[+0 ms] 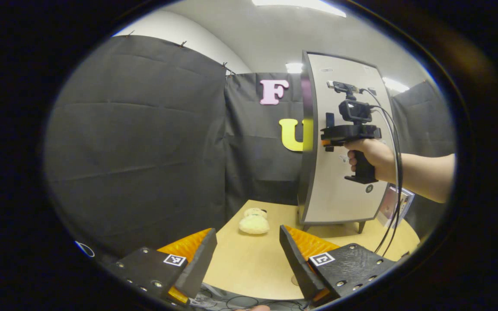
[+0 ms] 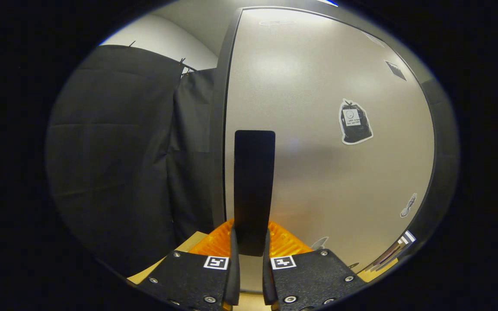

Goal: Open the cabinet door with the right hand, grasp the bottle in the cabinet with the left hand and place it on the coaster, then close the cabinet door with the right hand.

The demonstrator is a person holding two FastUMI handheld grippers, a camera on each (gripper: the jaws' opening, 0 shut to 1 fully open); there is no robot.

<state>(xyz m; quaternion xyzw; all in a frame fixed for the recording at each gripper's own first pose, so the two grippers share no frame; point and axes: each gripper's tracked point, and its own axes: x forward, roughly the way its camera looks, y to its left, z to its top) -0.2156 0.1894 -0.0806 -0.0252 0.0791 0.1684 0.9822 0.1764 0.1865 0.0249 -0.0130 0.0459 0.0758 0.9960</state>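
While the right tongs (image 2: 249, 263) clamp the silver cabinet door's black handle (image 2: 254, 190) — left tongs (image 1: 247, 259) agape, empty — a skewed pull could slip off.

One cabinet (image 1: 339, 190) stands on one table (image 1: 249, 263), with one door handle (image 2: 254, 190). One plush toy (image 1: 253, 221) lies on the table. Two tools: the left tool (image 1: 248, 255) and the right tool (image 2: 251, 252). One hand (image 1: 368, 157) shows. At least three stickers on the cabinet door, among them one dark bag-shaped sticker (image 2: 354, 122)
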